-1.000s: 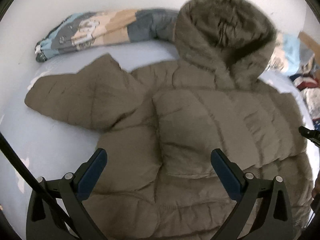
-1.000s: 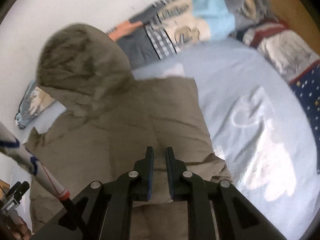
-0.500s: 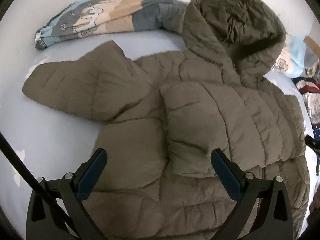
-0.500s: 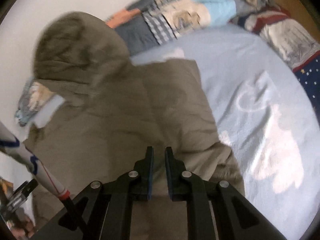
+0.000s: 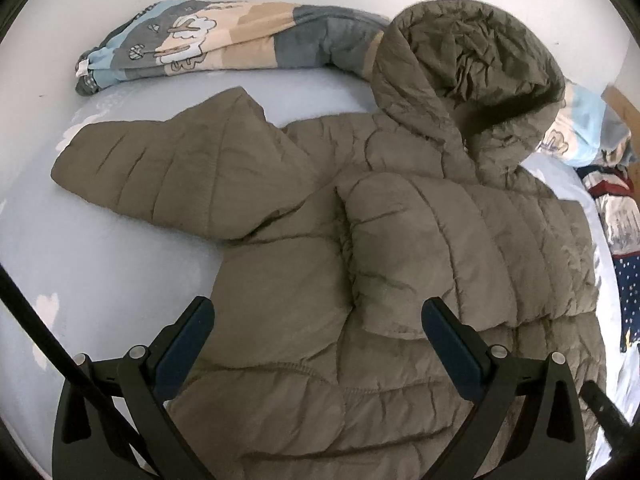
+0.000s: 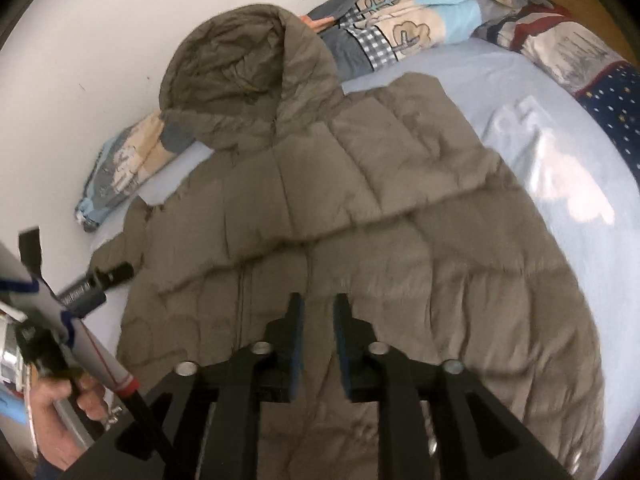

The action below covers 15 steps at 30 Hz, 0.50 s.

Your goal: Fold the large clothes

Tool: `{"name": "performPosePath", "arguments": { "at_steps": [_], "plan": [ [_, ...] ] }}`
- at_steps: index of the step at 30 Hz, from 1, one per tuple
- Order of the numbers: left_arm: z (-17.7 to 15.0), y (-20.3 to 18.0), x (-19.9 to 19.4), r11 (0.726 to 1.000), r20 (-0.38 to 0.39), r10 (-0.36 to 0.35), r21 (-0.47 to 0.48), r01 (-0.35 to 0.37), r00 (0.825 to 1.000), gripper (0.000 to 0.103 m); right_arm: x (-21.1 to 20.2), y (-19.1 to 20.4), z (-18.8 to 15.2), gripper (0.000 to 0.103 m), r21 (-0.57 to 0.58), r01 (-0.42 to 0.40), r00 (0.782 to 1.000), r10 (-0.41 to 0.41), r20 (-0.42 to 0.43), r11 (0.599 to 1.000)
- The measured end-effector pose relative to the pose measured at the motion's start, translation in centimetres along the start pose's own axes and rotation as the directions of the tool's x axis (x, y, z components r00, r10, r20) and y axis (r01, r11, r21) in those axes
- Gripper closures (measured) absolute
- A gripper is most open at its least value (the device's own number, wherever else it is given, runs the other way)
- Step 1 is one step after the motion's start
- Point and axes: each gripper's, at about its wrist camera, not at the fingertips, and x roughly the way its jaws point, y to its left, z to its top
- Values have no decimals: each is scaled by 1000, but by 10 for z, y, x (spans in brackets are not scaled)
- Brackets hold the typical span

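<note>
An olive hooded puffer jacket lies front up on the light blue bed sheet, its hood against the wall. One sleeve stretches out to the left. The other sleeve is folded across the chest. My left gripper hovers open above the jacket's lower body, nothing between its fingers. My right gripper hangs over the lower front beside the zip; its jaws are opening, a narrow gap between them with nothing in it.
A rolled patchwork quilt lies along the white wall behind the hood. A red and navy blanket is heaped at the right. A person's hand holds the other gripper's handle at the lower left.
The right gripper has drawn back from the chest toward the jacket's lower front, and its jaws have parted slightly. The left gripper has stayed open, almost still.
</note>
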Motion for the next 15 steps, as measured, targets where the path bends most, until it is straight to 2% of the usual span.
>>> {"name": "performPosePath", "arguments": {
  "at_steps": [1,9,12,15],
  "plan": [
    [-1,-1,3,1000,-11,3,8,-3,1000,0,1,1,-4,70,7,0,1000,0,-6,1000],
    [-14,-16,30,993,-94,81,98,-72,992,0,41,13,-18,70,-48,22,991,-28,-130,999],
    [-15,-20,30,991,-85,88,107,-79,993,0,43,22,-19,70,-85,27,990,-38,-132,996],
    [-10,-19,20,993,-47,76,94,-72,996,0,34,28,-14,70,-101,-4,995,-6,-102,995]
  ]
}}
